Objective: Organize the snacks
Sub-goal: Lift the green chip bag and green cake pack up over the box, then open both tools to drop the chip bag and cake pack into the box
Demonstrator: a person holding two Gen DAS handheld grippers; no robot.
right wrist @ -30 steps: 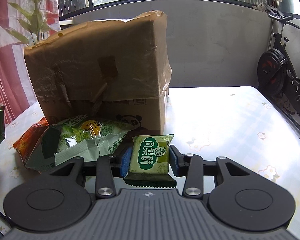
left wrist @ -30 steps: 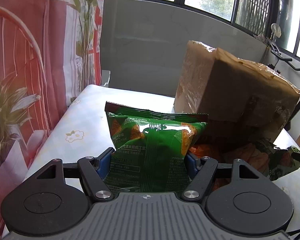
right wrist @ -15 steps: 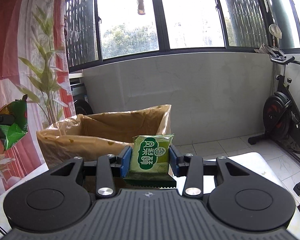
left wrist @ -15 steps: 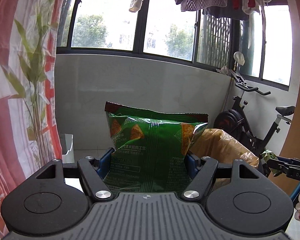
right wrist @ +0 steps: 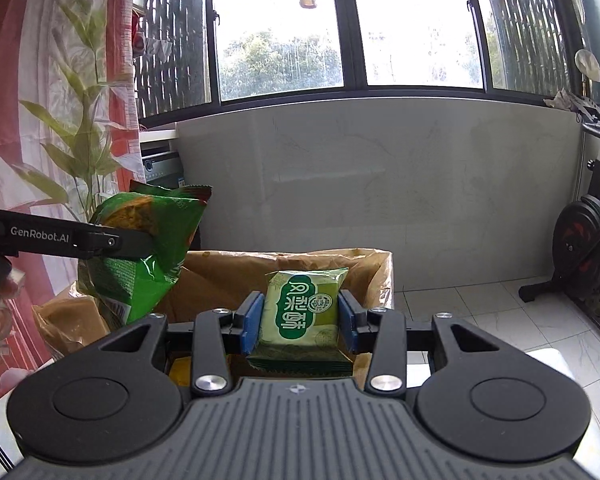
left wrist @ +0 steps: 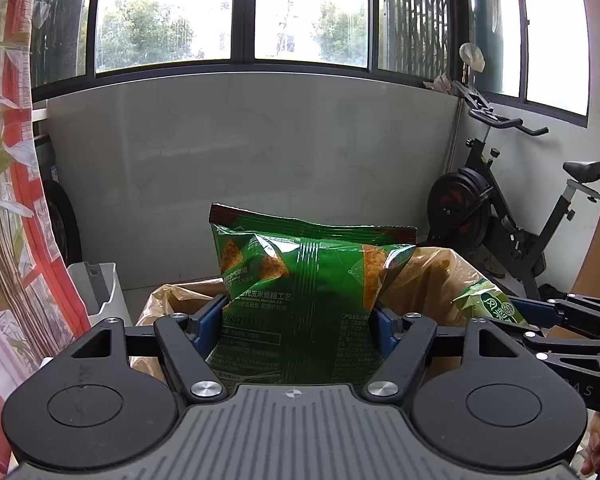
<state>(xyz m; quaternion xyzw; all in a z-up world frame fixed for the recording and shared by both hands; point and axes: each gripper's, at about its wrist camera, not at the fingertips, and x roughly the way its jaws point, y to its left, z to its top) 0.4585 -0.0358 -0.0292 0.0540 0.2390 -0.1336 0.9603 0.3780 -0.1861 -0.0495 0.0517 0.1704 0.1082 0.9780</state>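
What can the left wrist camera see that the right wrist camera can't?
Only the left wrist view shows the exercise bike's seat and a white bin by the curtain.

Only the right wrist view shows the lettering on the left gripper's side, a grey appliance by the window, and white floor tiles.

Both show the big green chip bag clamped in the left gripper, the small green packet clamped in the right gripper, and the open cardboard box below them.
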